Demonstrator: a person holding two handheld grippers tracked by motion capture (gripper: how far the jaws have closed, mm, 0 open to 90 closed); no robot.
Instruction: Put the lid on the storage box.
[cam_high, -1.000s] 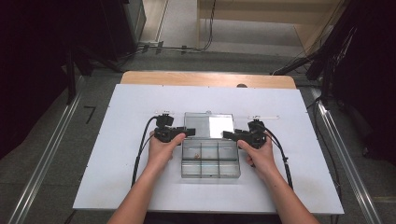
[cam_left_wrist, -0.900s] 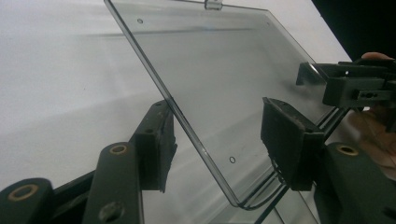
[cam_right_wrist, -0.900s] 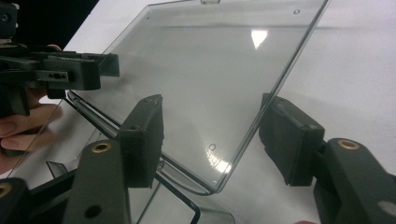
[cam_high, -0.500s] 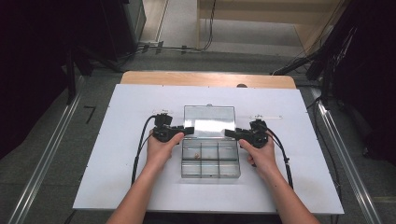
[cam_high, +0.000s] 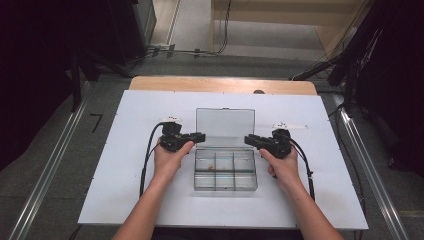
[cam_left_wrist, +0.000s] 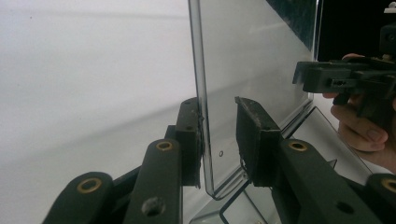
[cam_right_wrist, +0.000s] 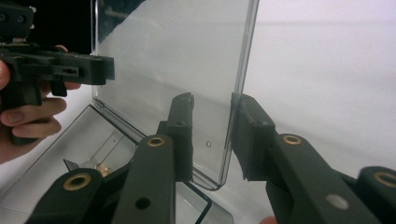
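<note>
The left gripper's (cam_left_wrist: 219, 140) jaws have just been closing around the left edge of the upright clear lid (cam_high: 225, 127): one jaw touches it, the other stands a little off, so there is no grip yet. The right gripper's (cam_right_wrist: 212, 135) jaws, also just closing, straddle the lid's right edge, one touching, the other apart. The lid rises from the clear compartment box (cam_high: 225, 170), which sits mid-bench (cam_high: 125, 190) between both hands.
</note>
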